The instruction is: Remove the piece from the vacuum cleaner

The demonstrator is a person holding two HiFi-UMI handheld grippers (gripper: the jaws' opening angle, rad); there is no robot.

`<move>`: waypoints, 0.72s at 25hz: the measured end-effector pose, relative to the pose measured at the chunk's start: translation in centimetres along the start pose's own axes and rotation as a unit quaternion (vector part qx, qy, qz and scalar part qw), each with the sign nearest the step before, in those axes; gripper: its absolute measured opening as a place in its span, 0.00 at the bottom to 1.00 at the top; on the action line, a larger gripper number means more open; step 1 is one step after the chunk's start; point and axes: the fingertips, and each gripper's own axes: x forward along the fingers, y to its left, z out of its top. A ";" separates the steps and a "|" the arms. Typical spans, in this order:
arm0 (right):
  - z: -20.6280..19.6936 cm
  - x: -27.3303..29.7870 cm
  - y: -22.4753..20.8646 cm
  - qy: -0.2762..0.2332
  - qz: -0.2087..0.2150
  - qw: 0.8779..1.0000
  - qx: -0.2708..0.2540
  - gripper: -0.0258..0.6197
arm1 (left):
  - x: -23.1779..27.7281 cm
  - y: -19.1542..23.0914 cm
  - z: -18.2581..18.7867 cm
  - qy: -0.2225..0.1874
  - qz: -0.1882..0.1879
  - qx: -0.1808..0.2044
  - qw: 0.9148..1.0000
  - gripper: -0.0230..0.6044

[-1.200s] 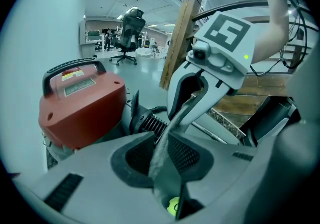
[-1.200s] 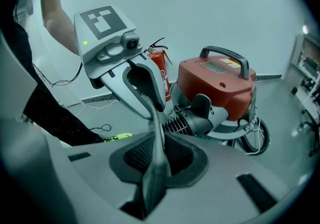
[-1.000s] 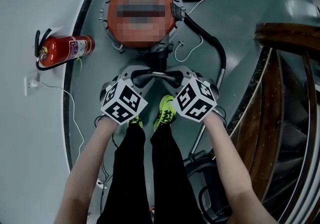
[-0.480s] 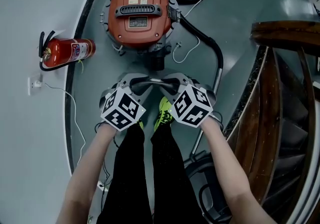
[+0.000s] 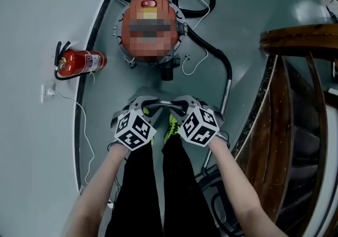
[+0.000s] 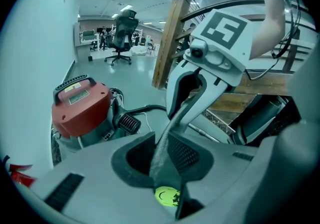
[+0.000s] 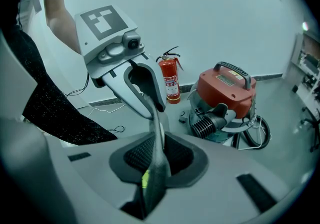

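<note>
1. The left gripper and right gripper each clamp one end of a thin grey piece.
2. It hangs apart from the vacuum.
3. It seems light and stiff; the ends suit gripping.

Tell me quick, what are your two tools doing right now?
Left tool: closed on one end of the thin grey piece.
Right tool: closed on the other end of it.

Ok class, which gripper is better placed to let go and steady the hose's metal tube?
Right, probably: the right gripper is nearer the metal tube; the left gripper sits across the piece both hold.
</note>
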 end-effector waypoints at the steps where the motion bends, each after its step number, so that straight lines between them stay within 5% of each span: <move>1: -0.1 -0.1 0.3 0.001 0.001 1.000 -0.001 0.13 | 0.0 -0.3 -0.1 0.000 0.000 -0.001 1.000 0.17; 18: -3.8 2.7 3.3 0.003 -0.002 0.999 -0.039 0.13 | 2.3 -3.5 -3.9 0.018 0.014 0.001 1.000 0.17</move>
